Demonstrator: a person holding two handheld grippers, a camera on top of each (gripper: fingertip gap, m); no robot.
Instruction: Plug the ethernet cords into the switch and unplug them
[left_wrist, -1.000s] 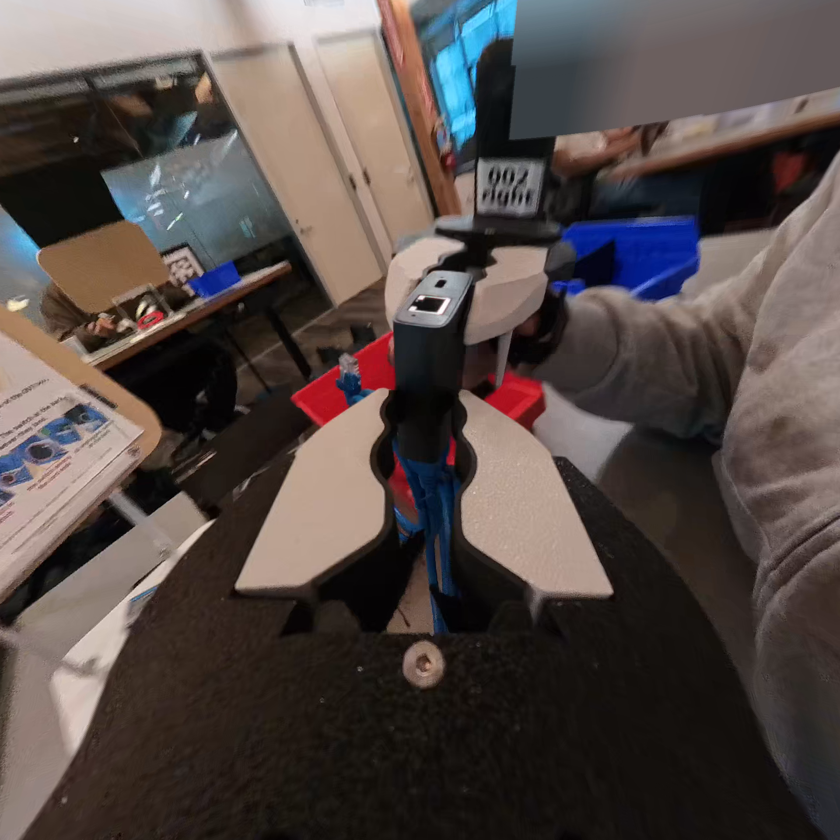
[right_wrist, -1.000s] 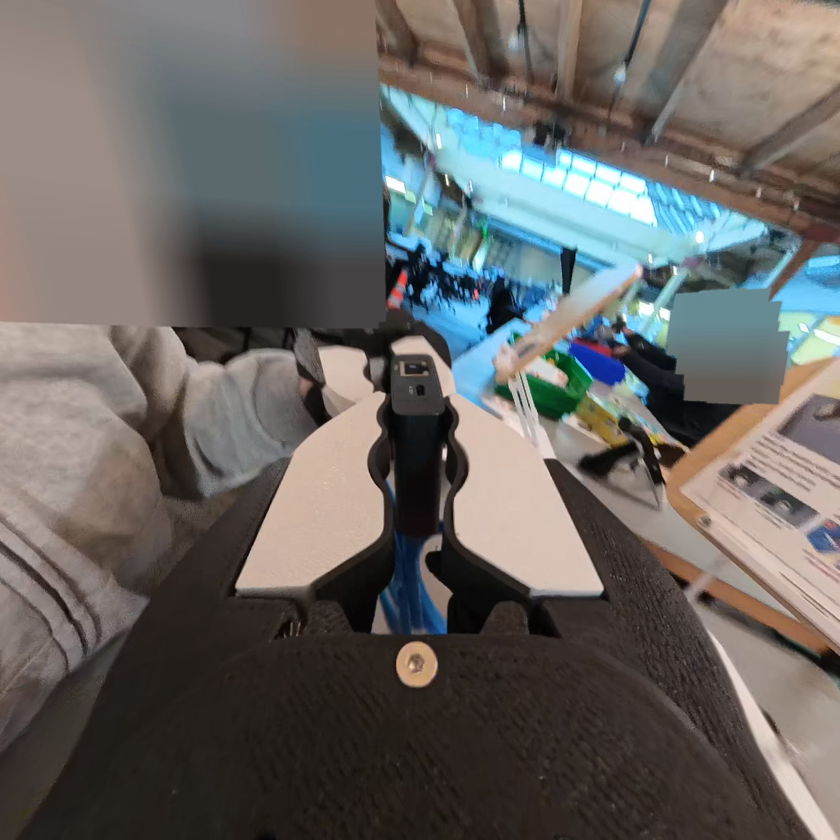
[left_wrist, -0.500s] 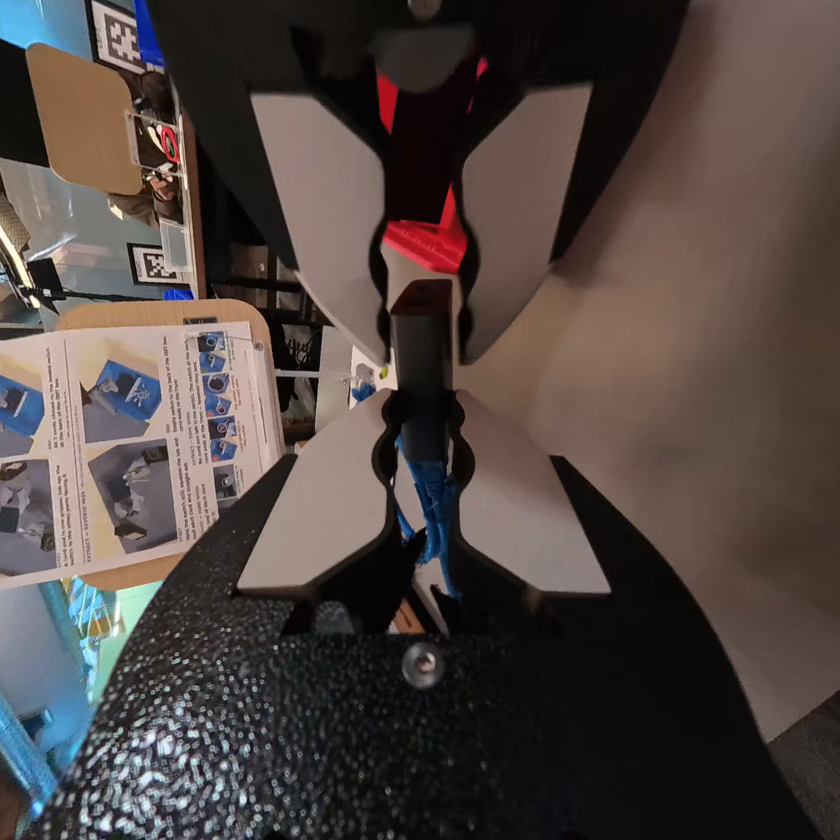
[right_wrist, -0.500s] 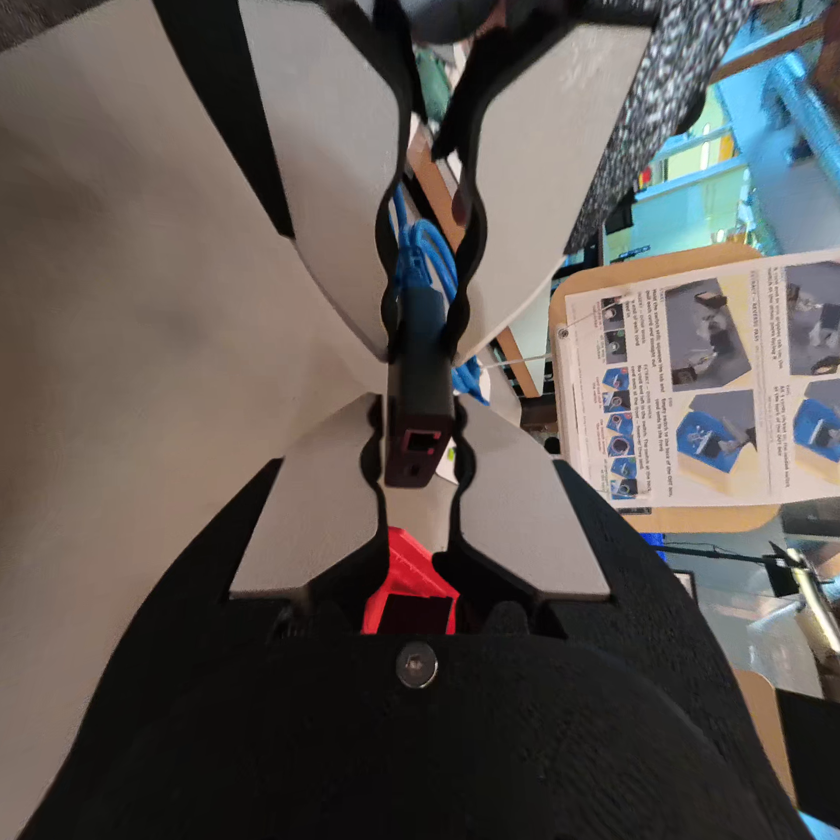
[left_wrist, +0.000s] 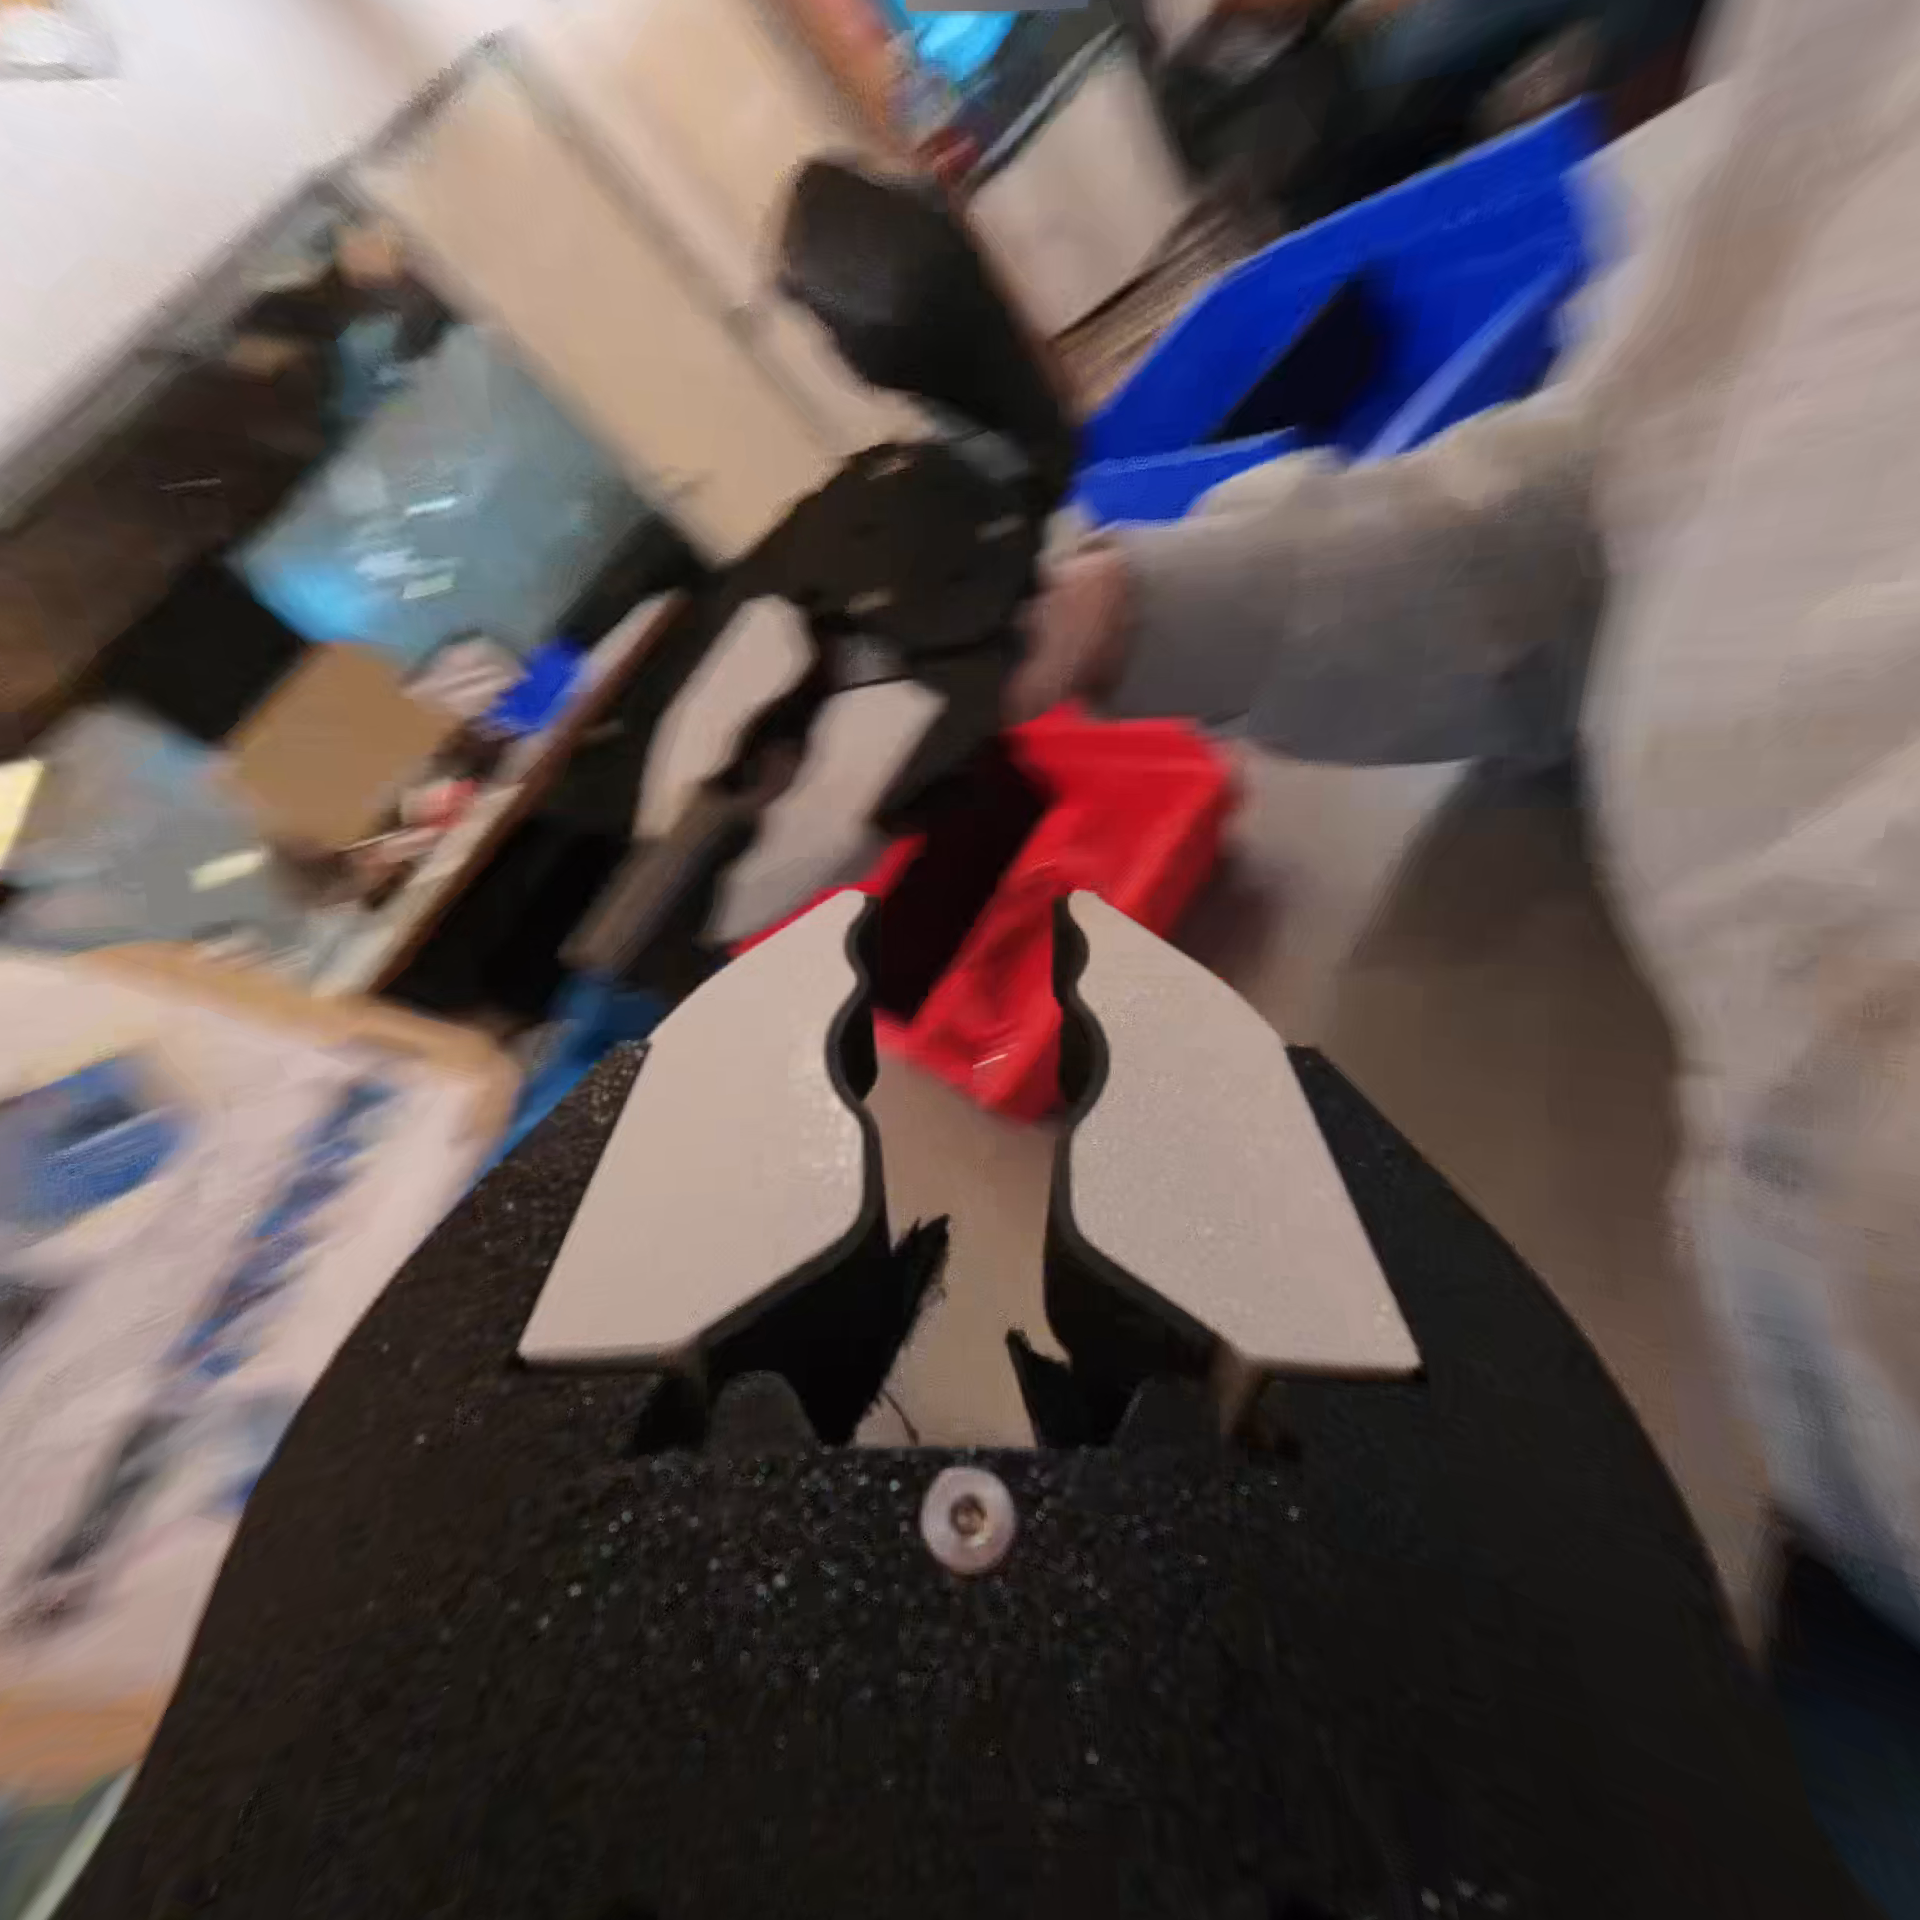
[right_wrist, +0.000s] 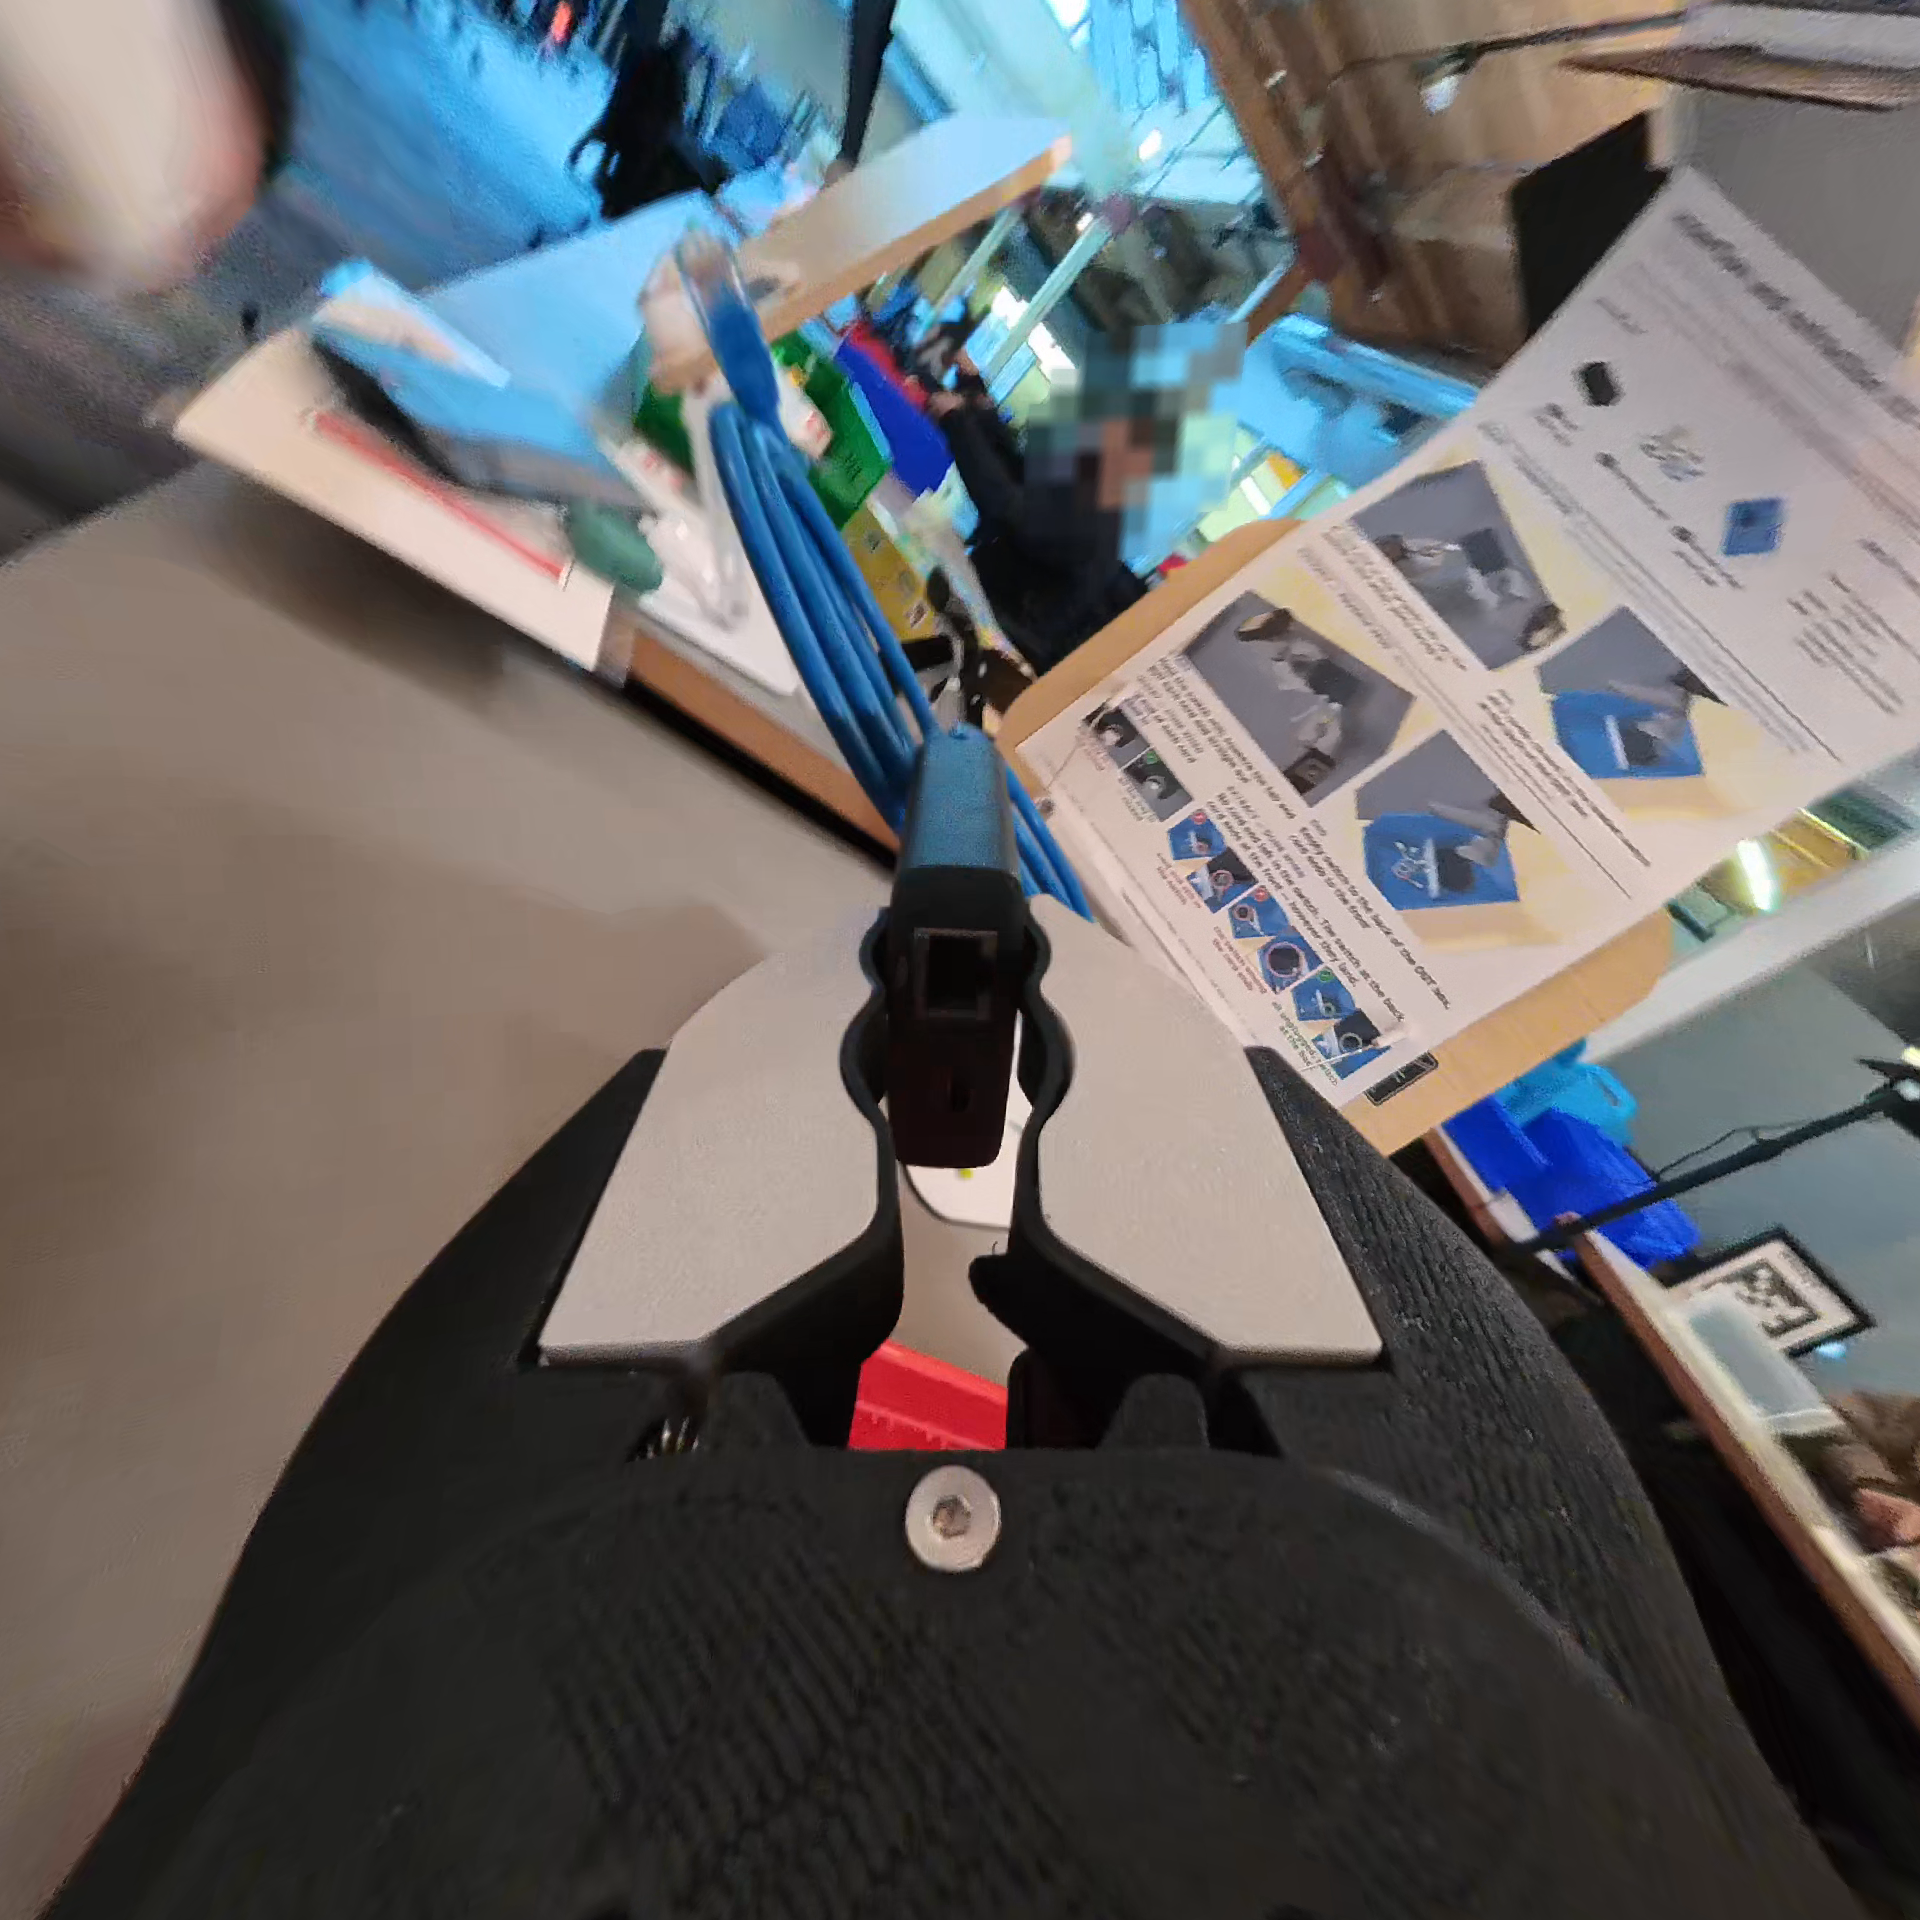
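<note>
My right gripper is shut on a small black box-shaped device with a socket on the face turned to the camera. A bundle of blue cable runs up from the device's far end and ends in a clear plug. My left gripper is open and empty, its white fingers apart over a red bin. The left wrist view is blurred. In it the right gripper shows farther off, held by a hand in a grey sleeve.
A grey table top lies to the left. An illustrated instruction sheet on a wooden board stands to the right. A blue bin sits behind the red one. A person sits at a far desk. The red bin also shows in the right wrist view.
Both grippers held the black device half a second ago. My left gripper has let go, opened and drawn back. The right gripper keeps the device, and both views have swung round.
</note>
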